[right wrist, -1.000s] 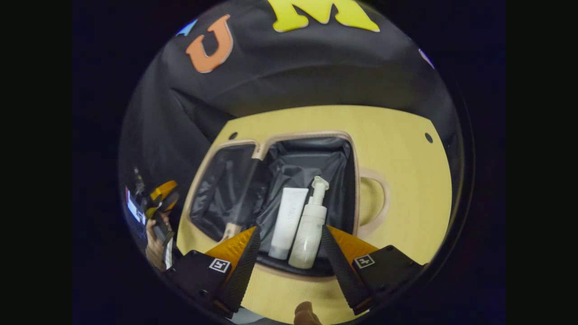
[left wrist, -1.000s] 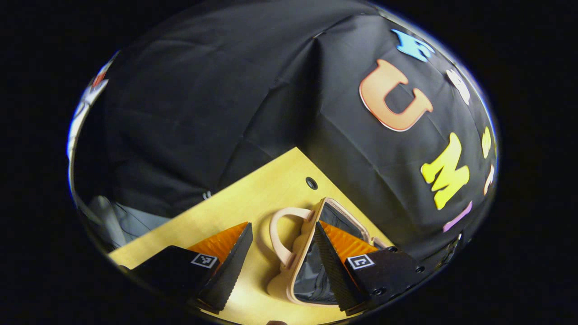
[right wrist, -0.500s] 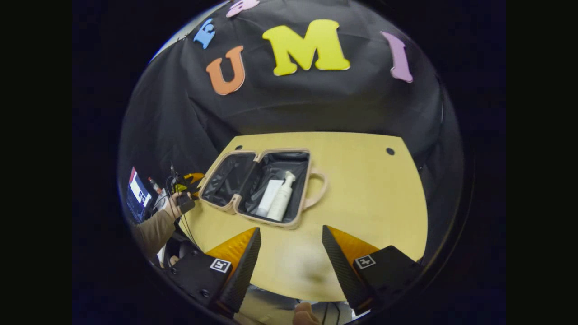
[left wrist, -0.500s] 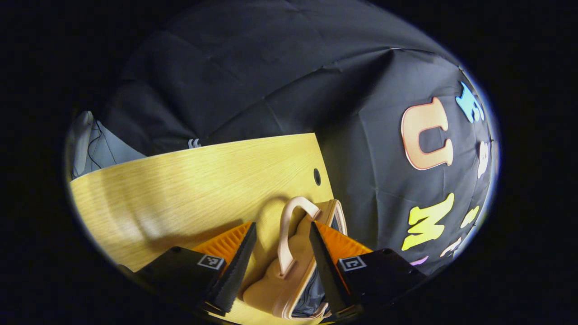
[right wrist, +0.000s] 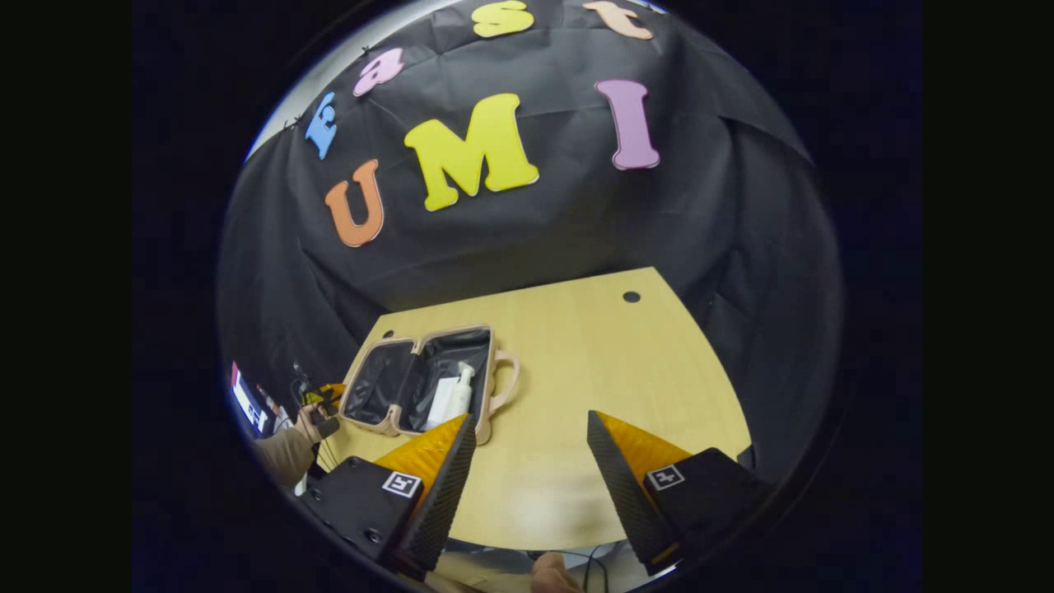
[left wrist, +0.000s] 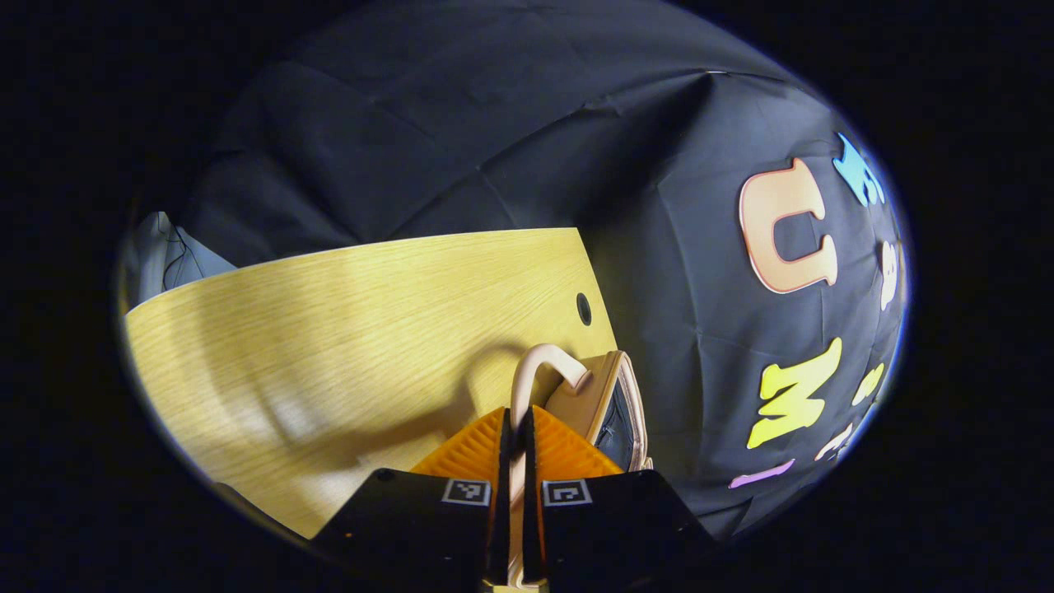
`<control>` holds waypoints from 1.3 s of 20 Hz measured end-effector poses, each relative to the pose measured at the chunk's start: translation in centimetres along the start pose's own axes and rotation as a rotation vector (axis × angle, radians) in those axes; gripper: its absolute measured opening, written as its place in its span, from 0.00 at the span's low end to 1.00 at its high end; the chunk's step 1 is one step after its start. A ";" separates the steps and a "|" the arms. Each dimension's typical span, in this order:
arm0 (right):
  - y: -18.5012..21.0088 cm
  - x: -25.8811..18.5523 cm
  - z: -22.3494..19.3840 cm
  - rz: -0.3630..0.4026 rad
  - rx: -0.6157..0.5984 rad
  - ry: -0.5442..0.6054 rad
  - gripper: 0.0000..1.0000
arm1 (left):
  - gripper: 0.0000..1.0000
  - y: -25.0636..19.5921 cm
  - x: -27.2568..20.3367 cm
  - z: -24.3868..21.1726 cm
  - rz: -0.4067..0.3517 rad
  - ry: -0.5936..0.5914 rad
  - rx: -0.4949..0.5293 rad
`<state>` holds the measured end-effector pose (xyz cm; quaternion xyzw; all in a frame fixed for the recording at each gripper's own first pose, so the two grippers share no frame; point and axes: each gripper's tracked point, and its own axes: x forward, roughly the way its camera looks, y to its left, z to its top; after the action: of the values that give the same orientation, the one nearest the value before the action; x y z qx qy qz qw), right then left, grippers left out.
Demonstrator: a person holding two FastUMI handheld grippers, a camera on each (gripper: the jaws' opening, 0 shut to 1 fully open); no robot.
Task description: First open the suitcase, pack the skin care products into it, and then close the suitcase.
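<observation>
Closing the suitcase: the handle is gripped, the fold-over comes next.

The beige hard-shell suitcase [right wrist: 420, 383] lies open on the pale wooden worktop [right wrist: 593, 362], a white tube [right wrist: 442, 401] and white pump bottle [right wrist: 461, 389] inside. The left gripper [left wrist: 517, 428] is pinched on the looped beige handle [left wrist: 539, 366]; I'd expect that half must swing over. The right gripper [right wrist: 524, 461] hangs wide and empty, well apart.
</observation>
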<state>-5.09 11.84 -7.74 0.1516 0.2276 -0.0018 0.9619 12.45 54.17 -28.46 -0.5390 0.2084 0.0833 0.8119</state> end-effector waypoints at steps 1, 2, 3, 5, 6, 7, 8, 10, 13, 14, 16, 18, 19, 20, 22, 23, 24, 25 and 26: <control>-0.2 -0.2 0.4 -0.001 -0.005 -0.014 0.81 | 0.07 -0.3 -0.3 -0.2 0.011 -0.002 0.038; -0.5 -0.5 0.7 -0.006 -0.009 -0.027 0.81 | 0.06 -0.7 -0.6 0.0 0.025 -0.010 0.087; -0.9 -0.8 0.9 -0.006 -0.015 -0.042 0.81 | 0.05 -1.6 -1.1 0.3 0.032 -0.028 0.138; -1.6 -1.4 1.7 0.000 -0.022 -0.072 0.80 | 0.03 -4.4 -2.4 1.7 0.038 -0.079 0.229; -2.0 -1.8 2.3 0.004 -0.020 -0.092 0.80 | 0.03 -6.1 -3.1 2.0 0.032 -0.104 0.271; -2.5 -2.2 2.8 0.009 -0.018 -0.111 0.80 | 0.03 -7.8 -3.8 2.0 0.034 -0.120 0.325; -2.8 -2.3 3.4 0.014 -0.016 -0.124 0.80 | 0.03 -9.2 -4.3 1.9 0.047 -0.131 0.393; -3.6 -2.6 4.3 0.029 -0.023 -0.155 0.81 | 0.03 -12.0 -5.3 1.6 0.072 -0.163 0.535; -5.2 -3.1 5.6 0.032 -0.054 -0.203 0.81 | 0.03 -17.2 -7.4 0.6 0.090 -0.243 0.729; -5.8 -3.3 6.1 0.030 -0.062 -0.216 0.81 | 0.03 -19.0 -7.9 -0.4 0.097 -0.268 0.790; -6.9 -3.8 7.2 0.022 -0.081 -0.252 0.81 | 0.03 -22.4 -9.1 -2.4 0.110 -0.319 0.905; -8.7 -4.1 8.2 -0.009 -0.128 -0.285 0.81 | 0.03 -25.6 -10.2 -5.3 0.110 -0.359 0.999; -9.6 -4.4 8.7 -0.018 -0.147 -0.307 0.81 | 0.03 -27.1 -10.6 -7.0 0.111 -0.374 1.051; -10.4 -4.7 9.2 -0.025 -0.163 -0.331 0.81 | 0.03 -28.4 -10.7 -8.4 0.112 -0.390 1.100; -12.0 -5.2 10.0 -0.029 -0.187 -0.373 0.81 | 0.03 -30.1 -10.8 -12.7 0.115 -0.408 1.163; -12.8 -5.5 10.2 -0.025 -0.193 -0.386 0.81 | 0.03 -31.3 -10.6 -14.6 0.105 -0.409 1.179; -13.5 -5.7 10.4 -0.018 -0.197 -0.394 0.81 | 0.03 -32.0 -10.0 -16.7 0.089 -0.400 1.190; -14.3 -5.9 10.5 -0.012 -0.198 -0.398 0.81 | 0.03 -32.8 -9.4 -18.9 0.066 -0.383 1.209; -14.9 -6.1 10.6 0.001 -0.196 -0.401 0.81 | 0.03 -33.2 -8.8 -21.3 0.048 -0.363 1.227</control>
<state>-6.96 -5.89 -0.39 0.0541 0.0307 -0.0094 0.9980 11.17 22.12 -3.80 0.0513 0.0891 0.0569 0.9931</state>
